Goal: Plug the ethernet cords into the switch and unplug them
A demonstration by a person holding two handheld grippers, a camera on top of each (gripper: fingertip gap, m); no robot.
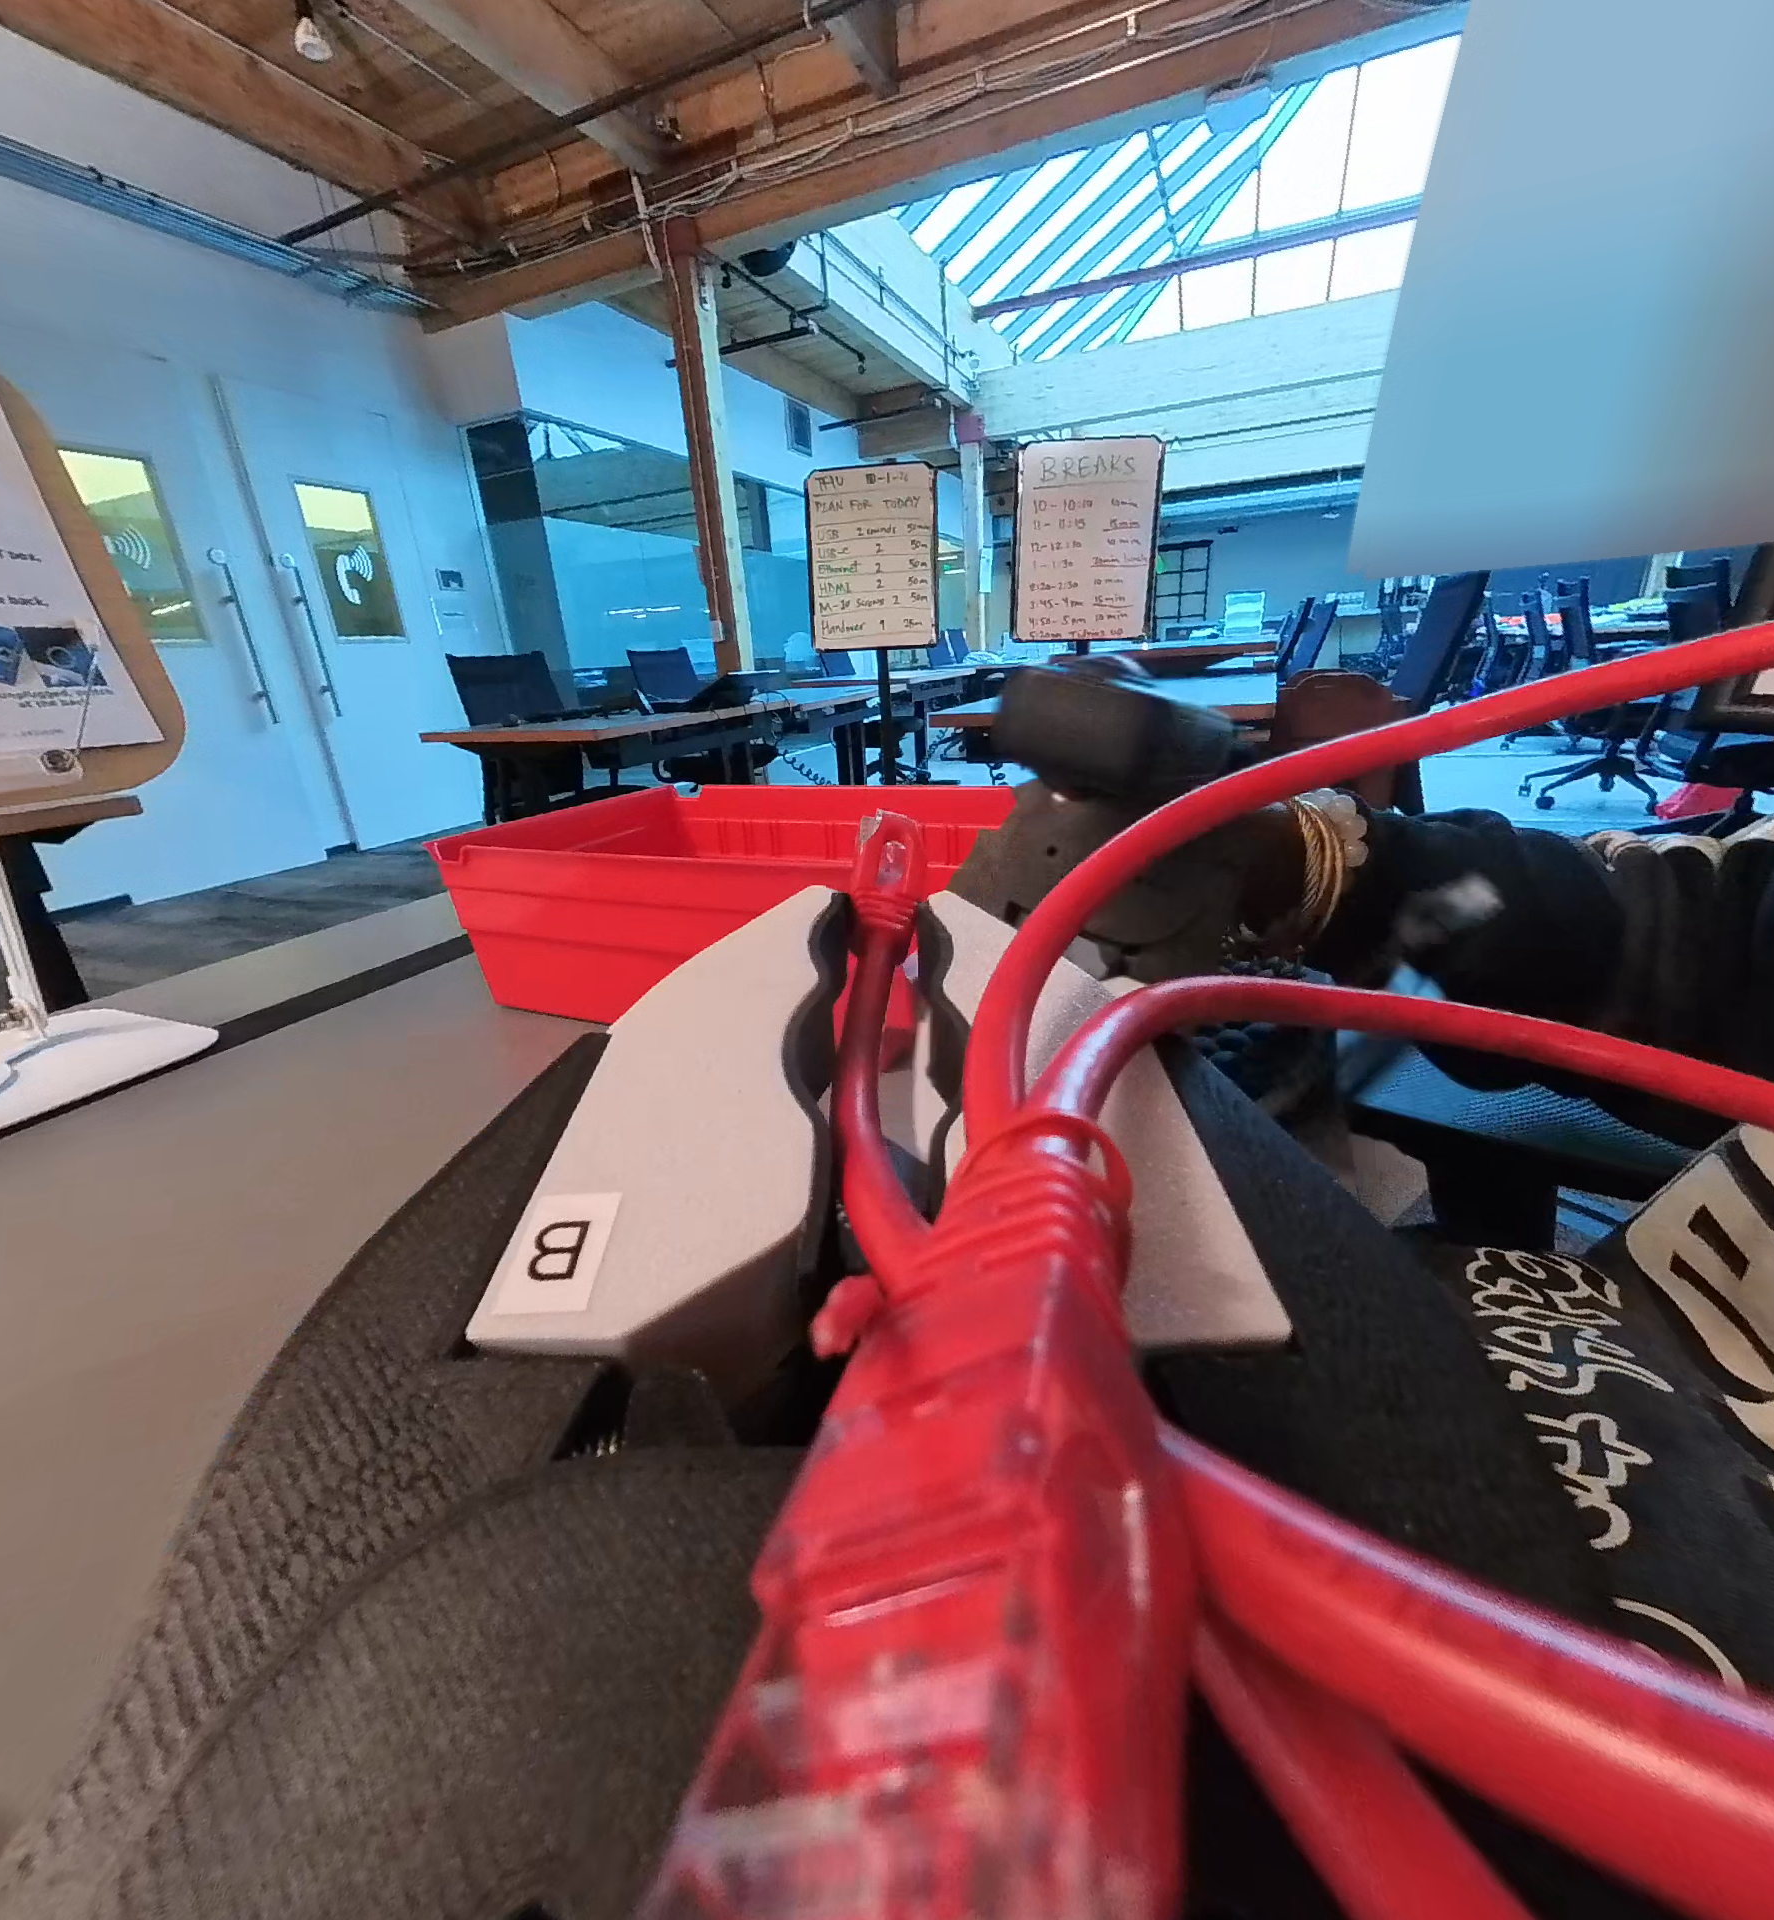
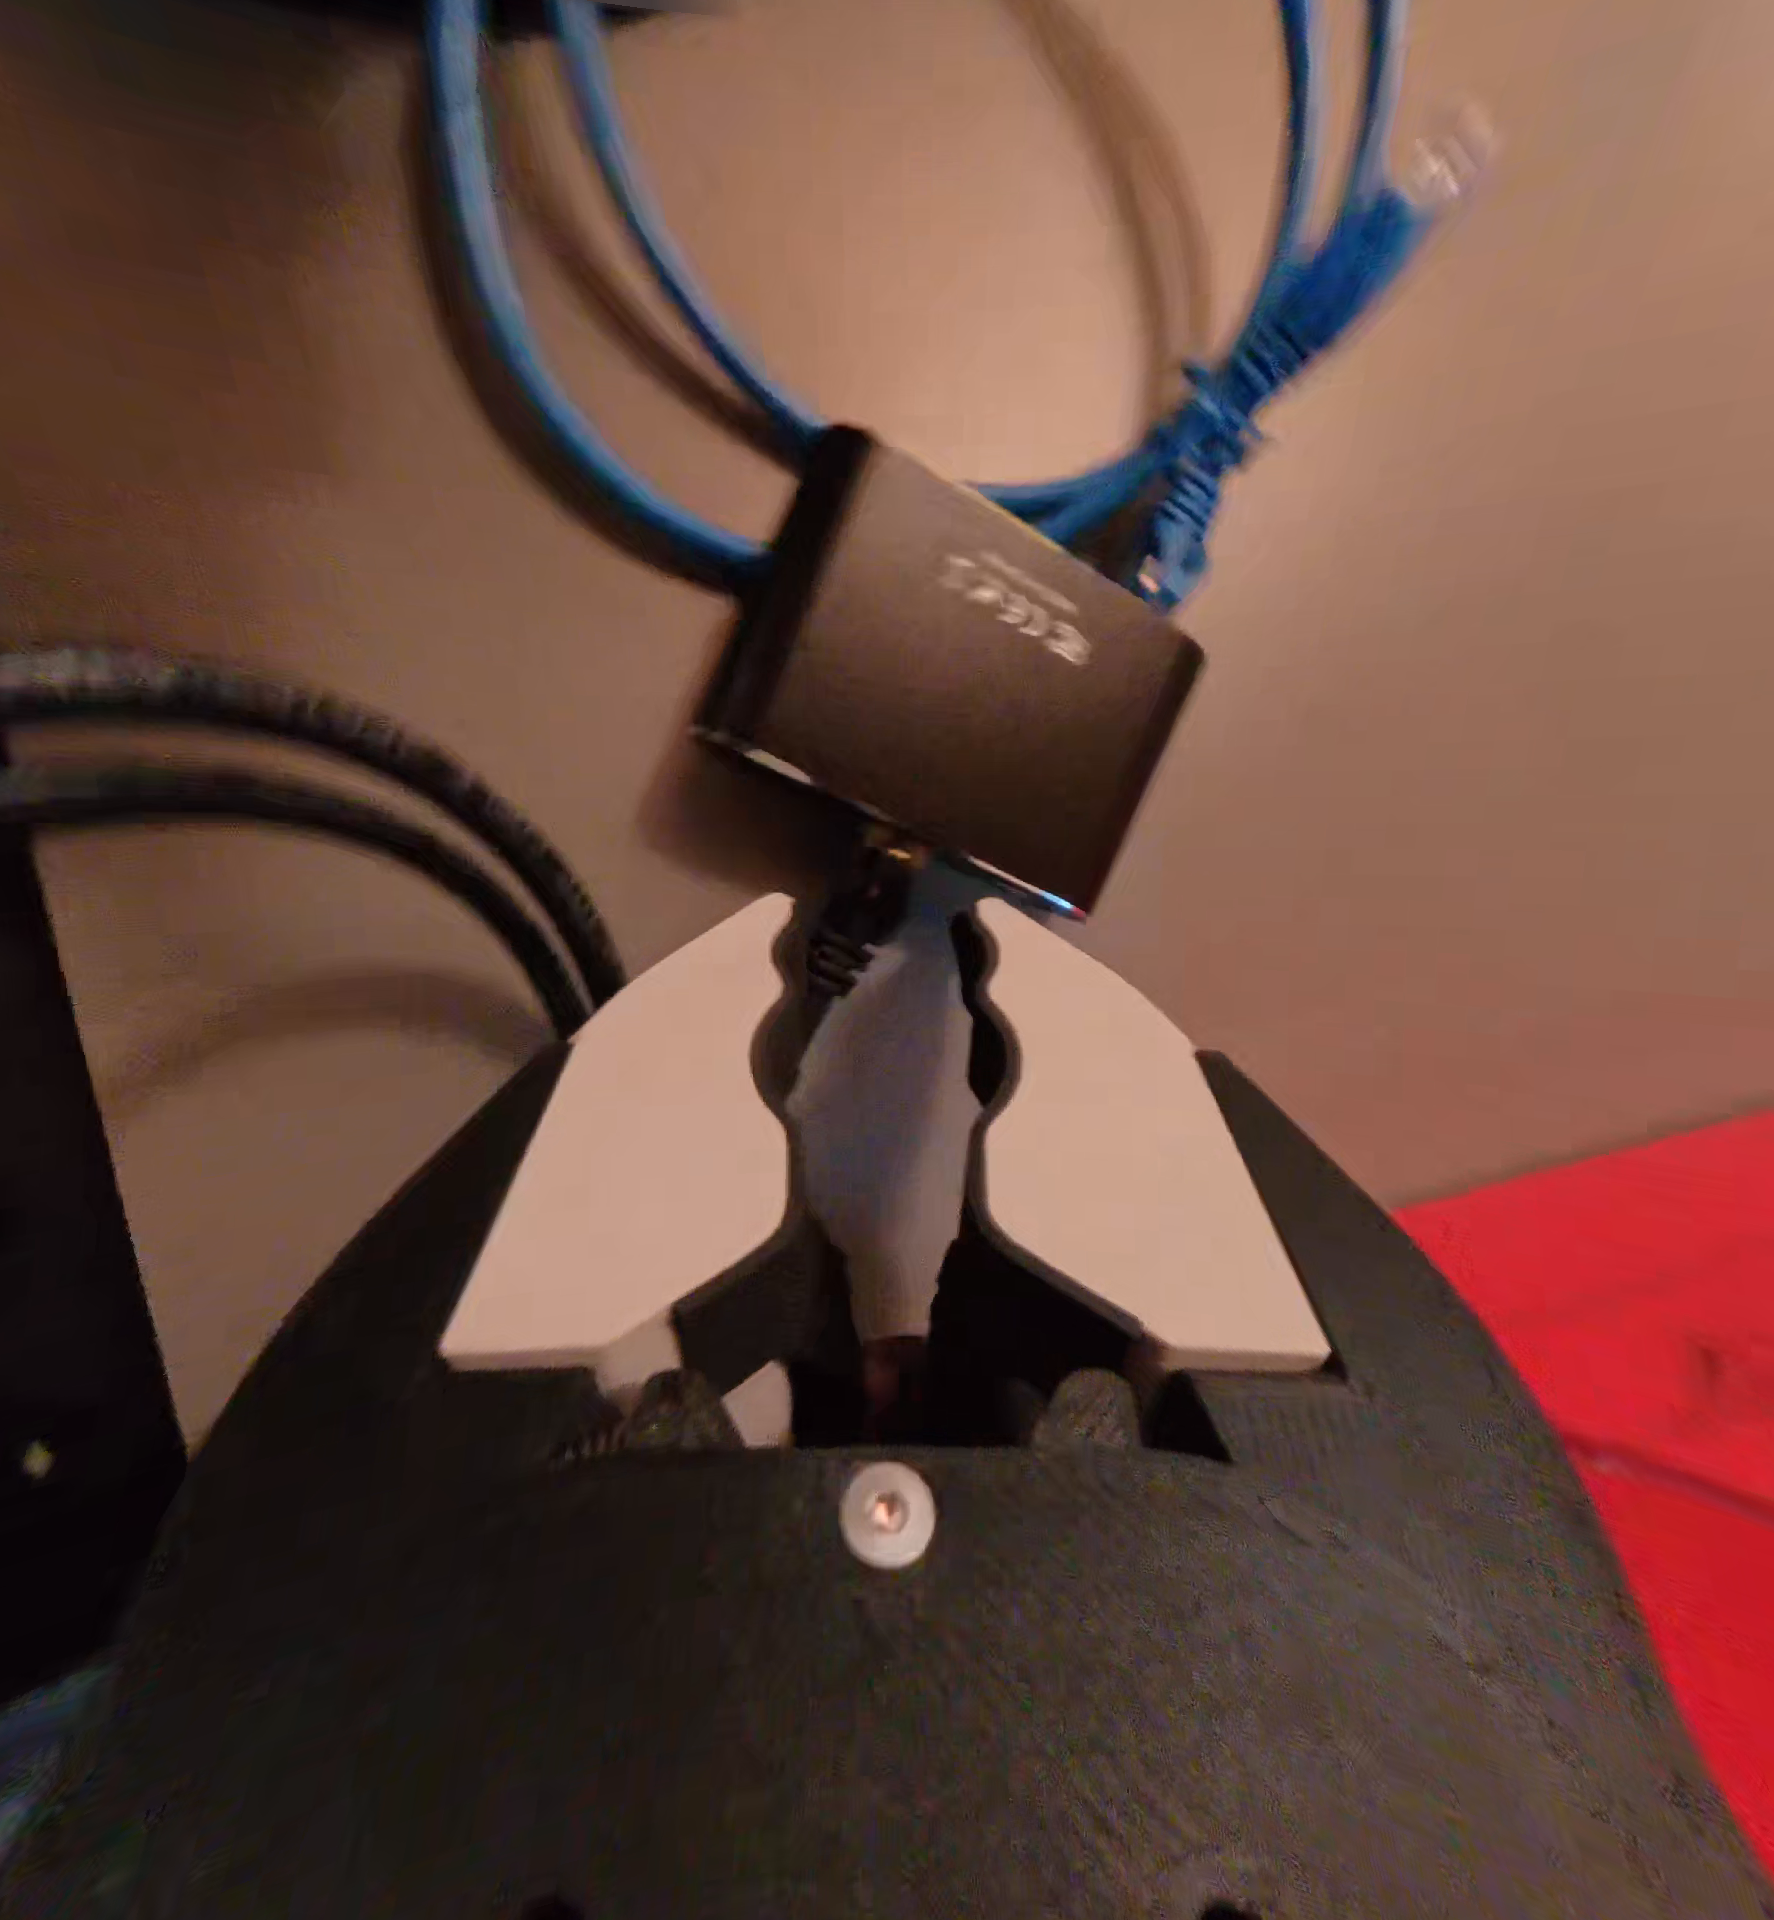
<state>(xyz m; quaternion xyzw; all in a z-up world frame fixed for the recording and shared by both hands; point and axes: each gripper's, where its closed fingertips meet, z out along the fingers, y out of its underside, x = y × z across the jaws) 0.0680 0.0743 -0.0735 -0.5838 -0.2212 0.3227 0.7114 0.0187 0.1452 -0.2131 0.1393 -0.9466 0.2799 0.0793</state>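
In the left wrist view my left gripper is shut on a red ethernet cord. Its clear-tipped plug sticks up past the grey fingertips. The cord loops back over the gripper, and its other plug lies close to the camera. In the right wrist view my right gripper is closed around the black plug of a cord that sits in a port of the small black switch. The switch is tilted and blurred. A blue ethernet cord loops behind it, with one blue plug at its far edge.
A red bin stands on the grey table just beyond my left gripper, and it also shows in the right wrist view. A sign on a white stand is at the left. The other gripper and a gloved hand are at the right. Black braided cables lie left of the switch. My right fingertips sit around 15 cm from my left ones.
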